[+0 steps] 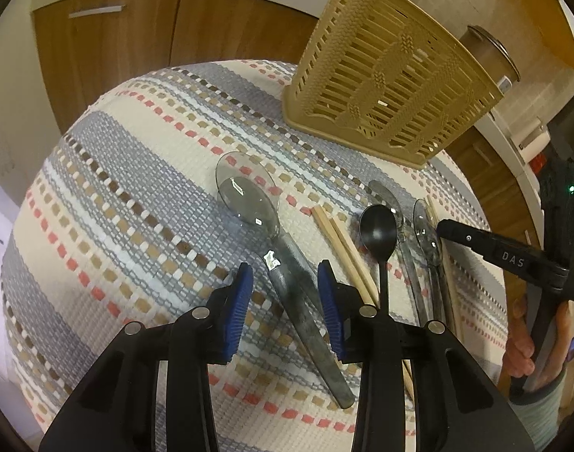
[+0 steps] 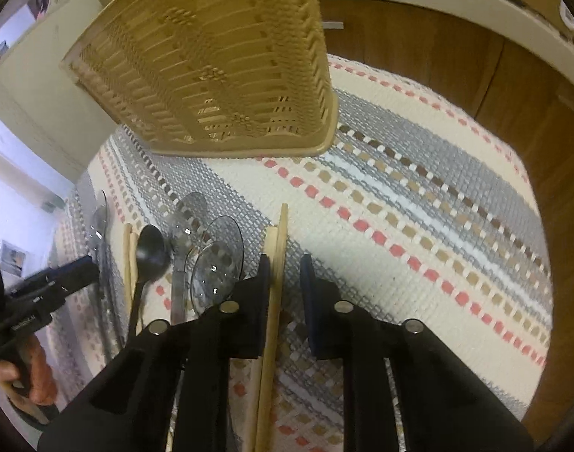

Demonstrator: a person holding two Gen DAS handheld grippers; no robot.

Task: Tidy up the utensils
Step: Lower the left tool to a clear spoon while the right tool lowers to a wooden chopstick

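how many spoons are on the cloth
4: big clear spoon between the left gripper's fingers; black spoon right of the chopsticks; slim clear spoon just behind it; last clear spoon farthest right. Doubled bowl outlines may hide stacked ones.

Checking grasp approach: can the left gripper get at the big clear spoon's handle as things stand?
Probably yes. The left gripper already straddles the clear spoon handle, one blue finger on each side, nothing lying over it. The chopsticks lie just outside the far finger.
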